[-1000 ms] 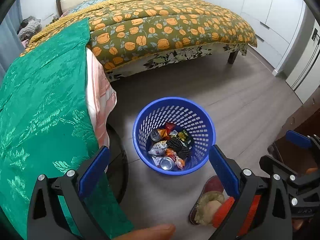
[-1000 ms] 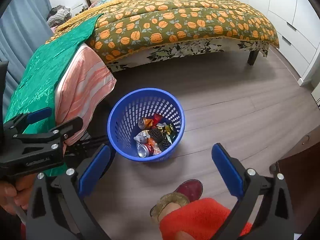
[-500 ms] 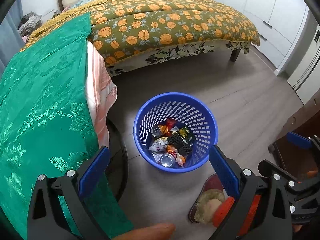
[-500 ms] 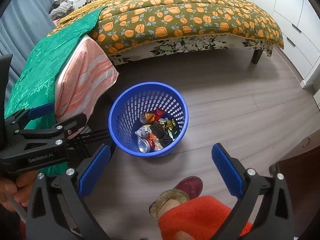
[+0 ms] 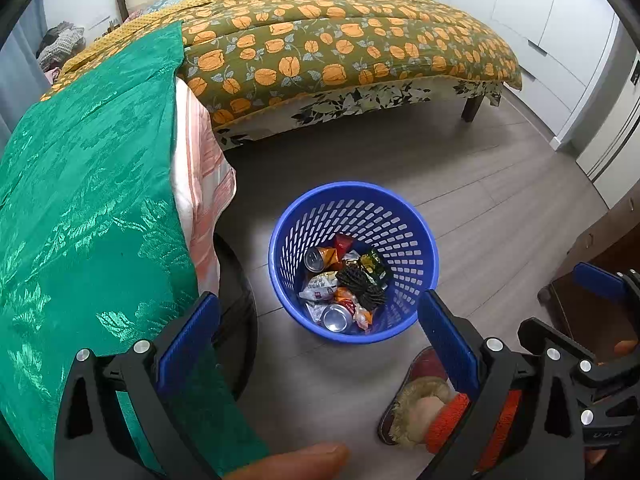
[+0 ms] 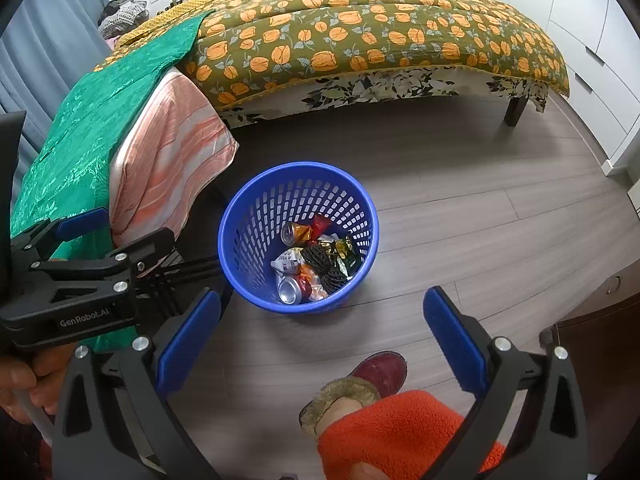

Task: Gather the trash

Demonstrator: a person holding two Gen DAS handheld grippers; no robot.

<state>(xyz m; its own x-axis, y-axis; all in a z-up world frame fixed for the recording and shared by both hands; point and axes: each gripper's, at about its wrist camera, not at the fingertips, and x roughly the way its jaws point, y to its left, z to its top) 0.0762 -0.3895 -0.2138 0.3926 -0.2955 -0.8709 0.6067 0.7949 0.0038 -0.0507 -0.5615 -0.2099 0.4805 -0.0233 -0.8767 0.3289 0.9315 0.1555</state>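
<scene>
A bedroom fills both views: a bed [image 5: 340,52] under an orange-flowered quilt across the upper frame, a green brocade cloth [image 5: 88,208] draped down the left side, white wardrobes at the upper right and grey wood floor [image 6: 460,220] through the middle. On that floor, near frame centre, stands the blue perforated basket [image 5: 416,240], and it already carries the trash: two drink cans [image 5: 335,317], crumpled snack wrappers [image 5: 320,286] and a dark netted bundle [image 5: 360,284] lie in its bottom. The left gripper [image 5: 318,326] is spread wide and carries nothing, and the right gripper [image 6: 322,318] is likewise wide and bare; both hang over the near side of the basket without touching it. A red slipper [image 6: 380,370] with a fur cuff shows at the lower edge. No loose litter shows on the visible floor or bed, so the collecting looks to be done or nearly so; anything left would lie outside these views. Compared with a second ago, both cameras sit a little higher and further back: the basket lies slightly higher in each frame and more of the bed and floor is in sight. The basket's contents are unchanged and both grippers are as wide as before.
</scene>
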